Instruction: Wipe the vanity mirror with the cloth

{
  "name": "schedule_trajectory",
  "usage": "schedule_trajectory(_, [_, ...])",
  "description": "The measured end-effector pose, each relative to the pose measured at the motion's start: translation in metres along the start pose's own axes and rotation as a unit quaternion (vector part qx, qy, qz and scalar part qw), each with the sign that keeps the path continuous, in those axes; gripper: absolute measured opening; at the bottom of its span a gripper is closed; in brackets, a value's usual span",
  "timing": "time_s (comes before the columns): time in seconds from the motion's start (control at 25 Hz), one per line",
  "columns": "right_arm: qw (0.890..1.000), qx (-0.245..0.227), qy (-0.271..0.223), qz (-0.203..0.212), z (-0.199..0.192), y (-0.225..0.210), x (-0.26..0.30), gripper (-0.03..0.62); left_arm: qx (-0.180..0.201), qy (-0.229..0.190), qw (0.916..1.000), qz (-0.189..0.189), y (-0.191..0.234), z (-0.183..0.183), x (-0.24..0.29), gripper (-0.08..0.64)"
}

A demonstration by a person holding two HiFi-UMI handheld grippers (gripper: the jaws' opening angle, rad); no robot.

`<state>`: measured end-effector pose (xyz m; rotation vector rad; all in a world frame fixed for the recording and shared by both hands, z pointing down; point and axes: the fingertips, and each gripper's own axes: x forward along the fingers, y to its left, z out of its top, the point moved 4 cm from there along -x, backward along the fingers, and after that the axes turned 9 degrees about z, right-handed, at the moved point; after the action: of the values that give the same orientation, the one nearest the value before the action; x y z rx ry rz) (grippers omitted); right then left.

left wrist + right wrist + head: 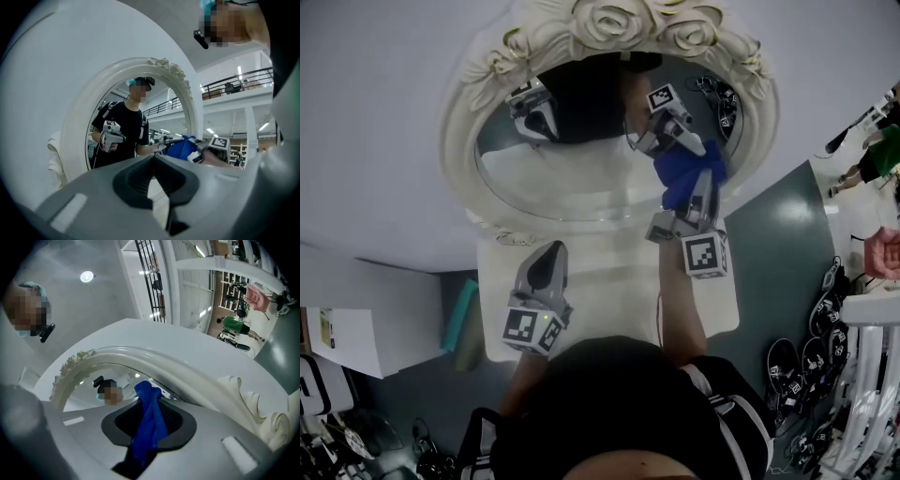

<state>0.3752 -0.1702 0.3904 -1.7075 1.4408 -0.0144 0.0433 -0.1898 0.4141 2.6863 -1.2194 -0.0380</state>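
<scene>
Starting at the left, the left gripper (549,255) hangs above the white vanity top (609,281), jaws pressed together on nothing, well apart from the oval vanity mirror (581,183) that stands beyond it in a cream carved-rose frame (609,23). At the right, the right gripper (701,187) is clenched on a bunched blue cloth (682,167), whose free end seems to touch the mirror low on the right, near the frame. Wiping looks under way; doing it well likely means a firm clamp, light pressure through the cloth only, hard jaw tips off the mirror, and overlapping strokes leftward.
</scene>
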Motion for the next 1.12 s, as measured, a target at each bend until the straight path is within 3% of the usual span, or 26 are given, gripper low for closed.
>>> schedule_trajectory(0.44, [0.998, -0.027, -0.042, 0.043, 0.034, 0.027, 0.028, 0.061, -0.01, -0.003, 0.9999, 0.0, 0.007, -0.003, -0.007, 0.011])
schedule_trajectory(0.56, [0.996, -0.044, -0.037, 0.073, 0.048, 0.049, 0.041, 0.061, -0.014, -0.008, 0.9999, -0.003, 0.008, -0.001, -0.012, 0.011])
schedule_trajectory(0.72, [0.994, -0.078, -0.027, 0.068, 0.059, 0.065, 0.052, 0.061, -0.017, -0.017, 0.9997, -0.008, 0.009, 0.003, -0.021, 0.011])
schedule_trajectory(1.12, [0.982, -0.147, -0.007, 0.116, 0.076, 0.136, 0.084, 0.061, -0.03, -0.037, 0.9988, 0.007, 0.021, 0.009, -0.054, 0.011])
